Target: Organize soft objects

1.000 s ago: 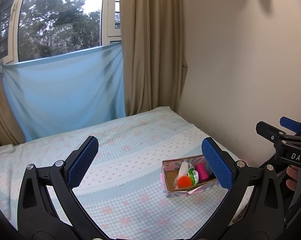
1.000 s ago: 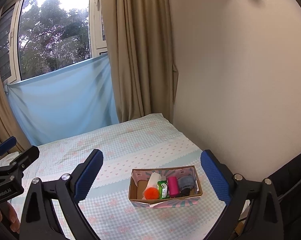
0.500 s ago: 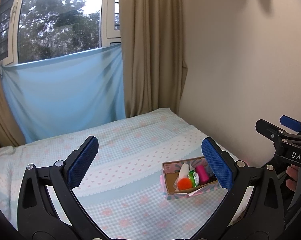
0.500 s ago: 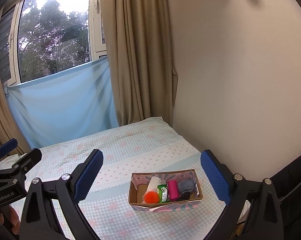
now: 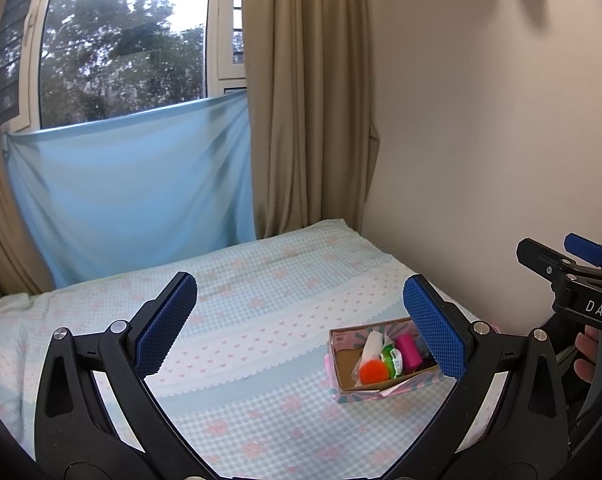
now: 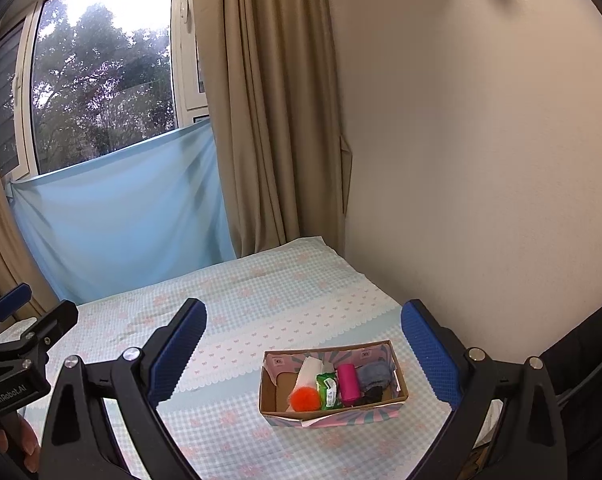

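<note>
Right wrist view has the right tool (image 6: 303, 356) held level above the bed (image 6: 261, 292), its blue pads spread wide apart and empty, with the cardboard box (image 6: 333, 410) lying between and below them near the bed's right edge. Inside the box sit an orange pompom (image 6: 305, 398), a green packet (image 6: 327, 388) and a pink roll (image 6: 349, 384). Left tool (image 5: 301, 330) also hangs spread wide and empty, the box under its right pad.
</note>
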{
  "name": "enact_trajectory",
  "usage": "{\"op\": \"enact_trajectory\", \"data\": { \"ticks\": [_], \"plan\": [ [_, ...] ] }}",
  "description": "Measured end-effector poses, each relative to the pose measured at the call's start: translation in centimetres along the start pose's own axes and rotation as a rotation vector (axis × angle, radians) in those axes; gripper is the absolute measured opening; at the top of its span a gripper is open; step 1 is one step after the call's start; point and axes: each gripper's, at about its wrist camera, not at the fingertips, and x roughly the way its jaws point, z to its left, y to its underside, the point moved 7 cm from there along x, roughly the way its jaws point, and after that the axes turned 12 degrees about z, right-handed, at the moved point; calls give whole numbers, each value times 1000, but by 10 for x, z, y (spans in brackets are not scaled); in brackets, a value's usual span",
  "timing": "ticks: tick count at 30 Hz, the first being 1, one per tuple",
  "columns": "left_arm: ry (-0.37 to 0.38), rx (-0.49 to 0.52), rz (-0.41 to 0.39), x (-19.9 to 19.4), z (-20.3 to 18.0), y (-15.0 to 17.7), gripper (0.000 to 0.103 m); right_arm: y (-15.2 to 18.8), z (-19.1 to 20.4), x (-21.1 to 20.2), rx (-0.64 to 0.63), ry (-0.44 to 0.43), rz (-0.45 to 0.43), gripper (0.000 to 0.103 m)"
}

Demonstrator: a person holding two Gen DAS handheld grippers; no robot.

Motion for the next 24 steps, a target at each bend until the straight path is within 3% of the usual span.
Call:
{"op": "enact_trajectory", "data": {
  "ticks": [20, 24],
  "plan": [
    [-5, -3, -6, 0, 6, -3, 103, -8, 2, 2, -10, 6, -5, 97],
    [-58, 16, -22, -1, 6, -3, 103, -9, 3, 2, -12, 5, -6, 97]
  ]
}}
